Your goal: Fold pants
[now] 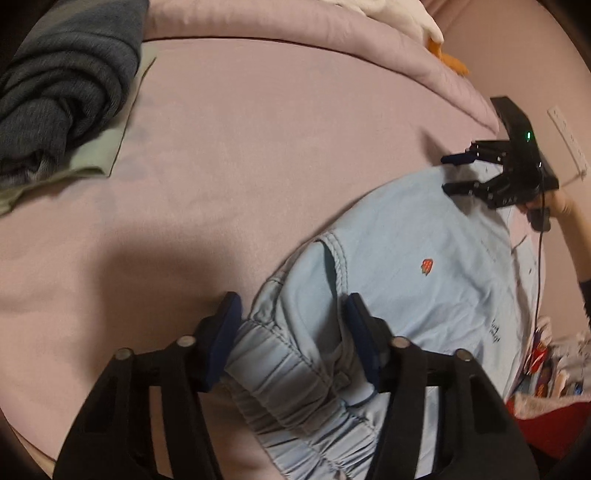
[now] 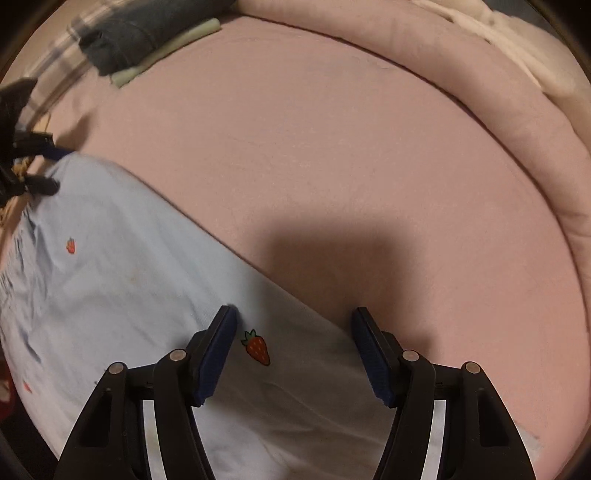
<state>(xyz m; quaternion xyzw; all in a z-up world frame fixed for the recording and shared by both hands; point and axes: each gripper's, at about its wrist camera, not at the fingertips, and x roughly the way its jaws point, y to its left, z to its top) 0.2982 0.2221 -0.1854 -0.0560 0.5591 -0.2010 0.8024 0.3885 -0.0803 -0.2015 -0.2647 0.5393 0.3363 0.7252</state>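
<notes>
Light blue pants [image 1: 424, 258] with small strawberry prints lie flat on the pink bed sheet [image 1: 258, 147]. My left gripper [image 1: 291, 301] points down at their gathered elastic waistband [image 1: 295, 369]. The band sits between the partly closed pads, which show no firm pinch. My right gripper [image 2: 295, 312] stands open over the other end of the pants [image 2: 110, 277], a strawberry print [image 2: 257, 348] between its fingers. One finger is over cloth, the other over the sheet by the pants' edge. Each view shows the other gripper: the right gripper [image 1: 447, 173] open, the left gripper [image 2: 61, 170] at the far edge.
Folded dark blue-grey clothes [image 1: 62, 92] rest on a pale green cloth at the bed's back left. A rolled pink duvet [image 2: 517, 129] runs along the back, with a white and orange plush toy [image 1: 406, 18] on it. Red and printed clutter [image 1: 546, 369] lies past the pants.
</notes>
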